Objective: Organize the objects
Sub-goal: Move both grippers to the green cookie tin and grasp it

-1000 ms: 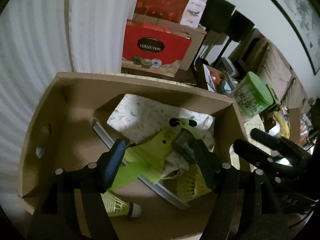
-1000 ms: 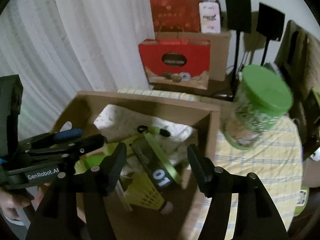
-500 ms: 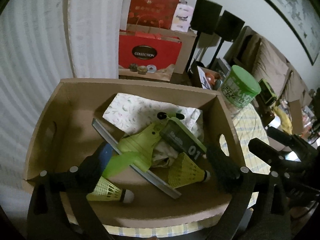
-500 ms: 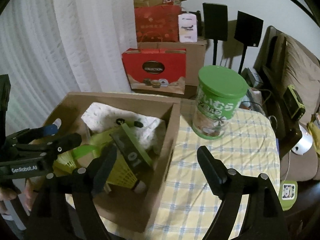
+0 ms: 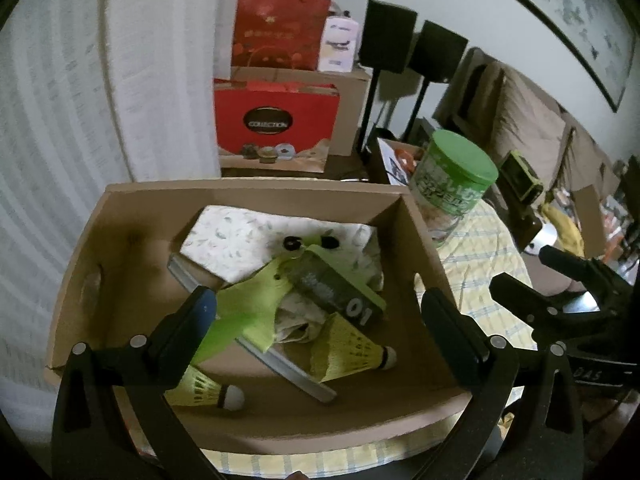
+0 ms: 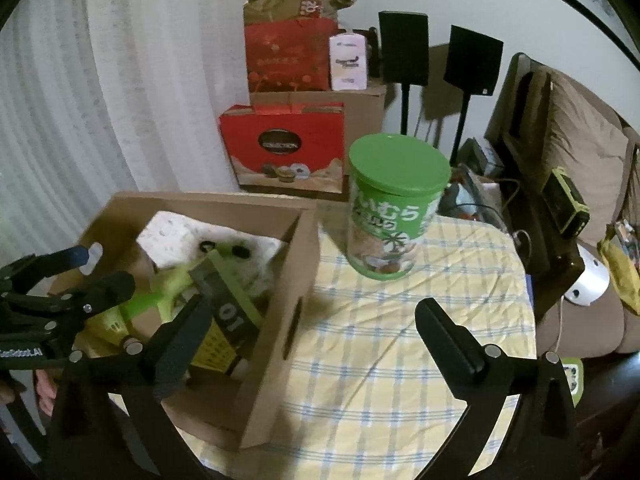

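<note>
A brown cardboard box [image 5: 248, 424] stands on the table and also shows in the right wrist view [image 6: 272, 364]. Inside it lie a floral cloth [image 5: 244, 236], a dark block marked 01 [image 5: 336, 292], a green plastic piece [image 5: 248, 308], a grey strip [image 5: 288, 368] and two yellow shuttlecocks [image 5: 348, 352] [image 5: 204, 390]. A green-lidded jar [image 6: 390, 208] stands on the cloth right of the box, also in the left wrist view [image 5: 452, 184]. My left gripper [image 5: 320, 324] is open and empty above the box's near side. My right gripper [image 6: 312, 332] is open and empty above the table by the box's right wall.
The round table has a yellow checked cloth [image 6: 400, 360]. Behind it stand red gift bags [image 6: 284, 152], a cardboard carton [image 6: 360, 108], two black speakers on stands [image 6: 404, 48] and a white curtain [image 6: 100, 80]. A brown sofa [image 6: 580, 152] is at the right.
Both grippers have drawn back and up from the box and opened wider. The right gripper has swung right, so the jar and tablecloth now fill its view.
</note>
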Demonstrator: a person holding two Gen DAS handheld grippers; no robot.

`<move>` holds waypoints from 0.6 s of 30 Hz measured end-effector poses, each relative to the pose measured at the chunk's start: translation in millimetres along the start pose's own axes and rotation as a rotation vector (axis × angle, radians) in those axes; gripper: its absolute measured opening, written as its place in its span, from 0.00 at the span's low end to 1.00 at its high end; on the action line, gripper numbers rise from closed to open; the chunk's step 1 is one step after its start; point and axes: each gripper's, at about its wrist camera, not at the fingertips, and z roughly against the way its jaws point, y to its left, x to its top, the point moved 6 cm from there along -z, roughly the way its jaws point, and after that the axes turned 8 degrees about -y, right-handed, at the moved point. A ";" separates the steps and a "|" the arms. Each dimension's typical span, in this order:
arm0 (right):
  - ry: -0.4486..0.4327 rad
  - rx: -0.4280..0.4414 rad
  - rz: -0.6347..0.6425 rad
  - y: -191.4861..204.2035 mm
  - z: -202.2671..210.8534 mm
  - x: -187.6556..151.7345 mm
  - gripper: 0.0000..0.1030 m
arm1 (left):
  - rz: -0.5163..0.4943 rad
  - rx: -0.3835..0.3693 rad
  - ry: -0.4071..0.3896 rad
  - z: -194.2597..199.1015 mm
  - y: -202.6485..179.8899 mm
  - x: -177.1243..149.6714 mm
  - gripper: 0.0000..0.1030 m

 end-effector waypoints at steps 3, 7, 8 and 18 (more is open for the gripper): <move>0.006 -0.009 -0.009 -9.9 -0.4 -1.3 0.99 | -0.026 -0.008 0.006 -4.6 -13.3 1.8 1.00; 0.010 -0.033 -0.027 -28.5 -2.1 -2.0 0.99 | -0.037 -0.031 0.017 -12.8 -29.0 4.9 1.00; 0.009 -0.040 -0.032 -33.4 -2.6 -1.7 0.99 | -0.040 -0.041 0.024 -15.9 -33.3 5.5 1.00; -0.028 -0.088 -0.069 -77.3 -7.8 6.3 0.99 | -0.097 -0.085 0.026 -45.4 -68.6 20.8 0.99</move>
